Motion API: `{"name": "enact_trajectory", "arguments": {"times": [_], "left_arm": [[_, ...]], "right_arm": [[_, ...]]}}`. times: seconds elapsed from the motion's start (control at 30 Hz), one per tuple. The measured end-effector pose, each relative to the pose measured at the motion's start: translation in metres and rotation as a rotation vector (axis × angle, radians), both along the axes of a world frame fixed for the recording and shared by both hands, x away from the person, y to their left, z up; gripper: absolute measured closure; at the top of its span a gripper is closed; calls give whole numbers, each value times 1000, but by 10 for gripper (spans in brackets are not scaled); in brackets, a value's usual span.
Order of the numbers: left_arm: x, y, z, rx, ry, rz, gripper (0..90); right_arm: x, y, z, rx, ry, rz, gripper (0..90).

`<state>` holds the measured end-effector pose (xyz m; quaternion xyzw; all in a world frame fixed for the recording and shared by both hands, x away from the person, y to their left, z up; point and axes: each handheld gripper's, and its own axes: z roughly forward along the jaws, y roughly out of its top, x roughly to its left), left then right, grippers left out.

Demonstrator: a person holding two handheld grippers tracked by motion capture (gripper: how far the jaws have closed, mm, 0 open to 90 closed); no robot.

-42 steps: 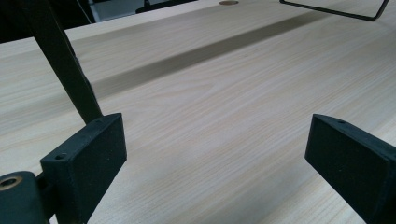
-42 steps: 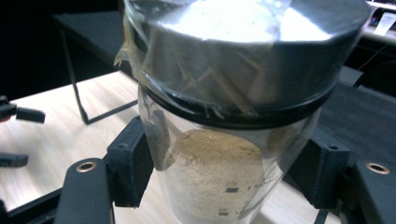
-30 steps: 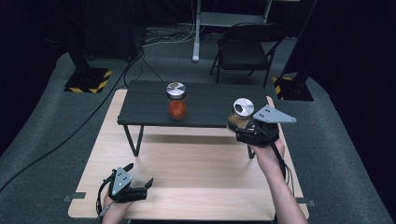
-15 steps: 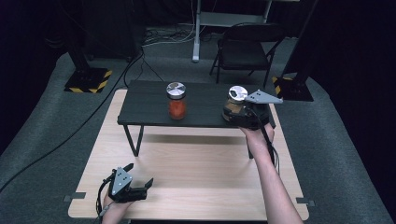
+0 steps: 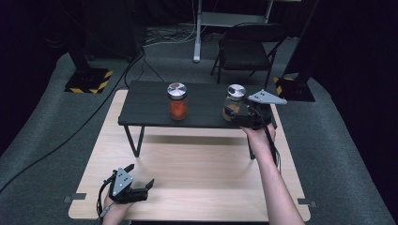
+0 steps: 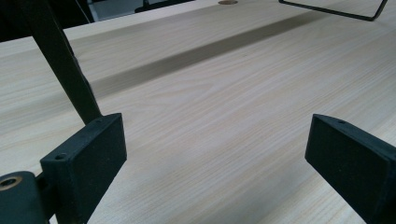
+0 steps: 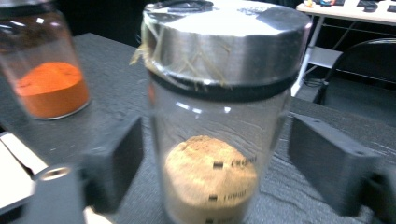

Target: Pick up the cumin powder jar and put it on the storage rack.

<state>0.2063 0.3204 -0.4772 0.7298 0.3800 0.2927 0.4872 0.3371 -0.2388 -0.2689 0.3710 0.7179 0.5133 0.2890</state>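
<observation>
Jar (image 7: 219, 140) with a silver lid and tan powder at its bottom stands upright on the dark shelf (image 5: 150, 101), right of centre in the high view and filling the middle of the right gripper view. The right gripper (image 5: 233, 114) sits at the shelf's front edge with its jaws spread on either side of that jar; in the right gripper view a gap shows between each jaw and the glass, so nothing is held. A second jar (image 5: 177, 101), holding orange powder, stands upright to its left near the shelf's middle, well apart from the first, and appears at the upper left of the right gripper view. The shelf stands on thin black legs over a pale wooden board (image 5: 197, 168). At the lower left of the high view the left gripper (image 5: 141, 187) rests low over the board, its jaws wide apart and empty, with bare wood grain between them in the left gripper view. A folding chair (image 5: 246, 47) stands beyond the shelf on the grey floor.
</observation>
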Motion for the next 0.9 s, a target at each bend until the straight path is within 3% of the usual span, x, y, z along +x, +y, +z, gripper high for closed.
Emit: {"name": "enact_trajectory", "arguments": {"times": [0.1, 0.17, 0.3, 0.47, 0.63, 0.77, 0.9], "left_arm": [[0, 0, 0, -4, 0, 6, 50], [0, 0, 0, -2, 0, 6, 50], [0, -1, 0, -2, 2, 8, 50], [0, 0, 0, -4, 3, 7, 50], [-1, -1, 0, -3, -1, 10, 51], [-1, -1, 0, -4, 0, 11, 50], [-1, -1, 0, -3, 0, 12, 50]], "right_arm": [[-10, -7, -8, -14, -44, 4, 72], [-16, -15, -12, -8, -47, 20, 47], [-32, -30, -24, -32, -78, 42, 38], [-52, -52, -41, -8, -103, 65, 38], [-71, -65, -59, -23, -124, 72, 27], [-81, -74, -78, -41, -113, 61, 18], [-92, -82, -101, -17, -90, 16, 0]]}}
